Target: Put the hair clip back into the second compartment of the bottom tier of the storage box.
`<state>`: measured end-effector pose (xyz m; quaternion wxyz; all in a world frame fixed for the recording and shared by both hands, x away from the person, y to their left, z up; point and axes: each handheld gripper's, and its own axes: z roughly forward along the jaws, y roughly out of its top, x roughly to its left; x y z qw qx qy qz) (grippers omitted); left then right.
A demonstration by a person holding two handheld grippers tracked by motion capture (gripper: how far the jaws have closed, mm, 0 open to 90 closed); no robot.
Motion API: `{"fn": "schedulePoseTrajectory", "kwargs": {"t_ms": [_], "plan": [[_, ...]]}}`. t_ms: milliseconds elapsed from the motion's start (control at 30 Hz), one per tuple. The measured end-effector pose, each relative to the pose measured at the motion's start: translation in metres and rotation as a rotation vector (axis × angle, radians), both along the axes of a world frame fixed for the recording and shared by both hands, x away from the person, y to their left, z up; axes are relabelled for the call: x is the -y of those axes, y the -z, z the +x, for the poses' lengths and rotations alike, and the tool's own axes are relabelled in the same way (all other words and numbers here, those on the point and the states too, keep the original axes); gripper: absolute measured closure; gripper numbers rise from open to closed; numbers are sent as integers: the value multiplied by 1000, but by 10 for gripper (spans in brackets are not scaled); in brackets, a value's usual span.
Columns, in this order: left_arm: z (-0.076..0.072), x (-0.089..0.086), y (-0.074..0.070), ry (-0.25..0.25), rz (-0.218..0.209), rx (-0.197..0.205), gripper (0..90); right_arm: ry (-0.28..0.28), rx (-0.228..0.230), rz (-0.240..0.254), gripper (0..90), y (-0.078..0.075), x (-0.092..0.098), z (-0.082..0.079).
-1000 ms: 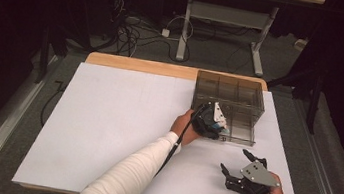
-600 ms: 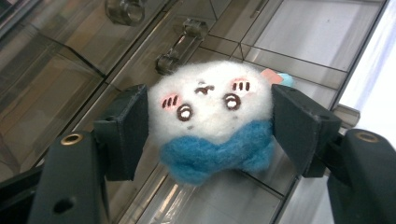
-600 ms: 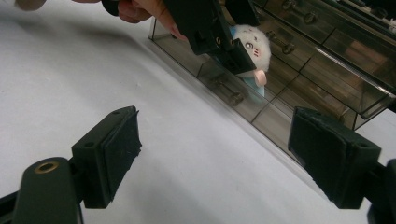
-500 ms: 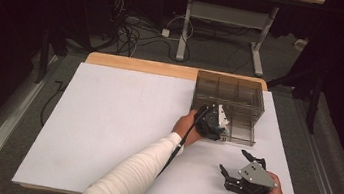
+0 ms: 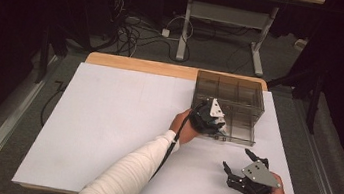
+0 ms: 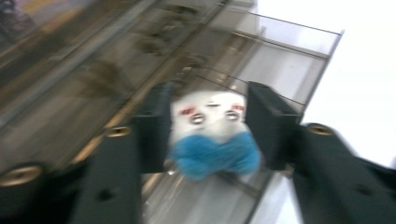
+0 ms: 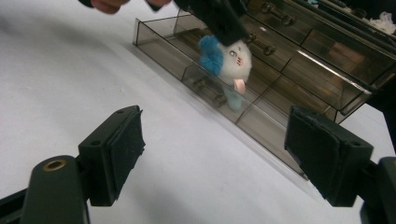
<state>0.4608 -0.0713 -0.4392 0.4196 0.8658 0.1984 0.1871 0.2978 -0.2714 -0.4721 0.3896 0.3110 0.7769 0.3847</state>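
A small plush toy, white with a blue tuft and a pink tag, sits between my left gripper's jaws. They have just been closing, and the pads now press its sides. In the right gripper view the toy hangs from that gripper over a near compartment of the smoky clear box. From above, the left gripper reaches over the near edge of the box. My right gripper rests low on the white table near the front right, open, with nothing between its pads.
The box has several open compartments and stands at the table's far right. White sheet covers the table, with a wooden strip along the far edge. Cables and a desk frame lie on the floor beyond.
The left hand has shifted only slightly at the near edge of the box. The right hand and its gripper have stayed where they were.
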Motion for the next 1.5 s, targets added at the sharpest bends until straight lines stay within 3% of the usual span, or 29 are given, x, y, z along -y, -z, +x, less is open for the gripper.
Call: {"fn": "schedulePoseTrajectory", "kwargs": {"t_ms": [67, 100, 300, 433, 500, 567, 733, 867, 1033, 1200, 1333, 1500], "plan": [[5, -9, -1, -43, -20, 3, 696, -9, -2, -6, 206, 0, -2, 0], [5, -9, -1, -43, -20, 3, 720, -9, -2, -6, 206, 0, -2, 0], [13, -8, 11, -63, 24, -5, 741, -19, -6, -11, 208, 1, -3, 0], [17, -7, 18, -66, 0, -24, 741, -22, -8, -13, 208, 2, -3, 0], [18, -6, 19, -37, -6, -39, 740, -23, -9, -17, 208, 2, -3, 0], [16, -2, 21, -21, 31, -31, 740, -22, -12, -15, 208, 2, -3, 0], [15, 4, 25, -25, 47, -25, 743, -26, -12, -18, 209, 2, -3, 0], [13, 8, 28, -23, 85, -14, 773, -28, -15, -19, 209, 2, -4, 0], [12, 10, 29, -22, 88, -14, 792, -34, -21, -26, 209, 3, -4, 0], [8, 13, 28, -33, 133, 23, 812, -36, -30, -31, 209, 4, -6, 1], [9, 7, 26, -47, 96, 16, 762, -38, -29, -31, 209, 4, -6, 0], [7, -3, 19, -54, 59, 38, 762, -31, -23, -25, 209, 4, -4, 1]]}}
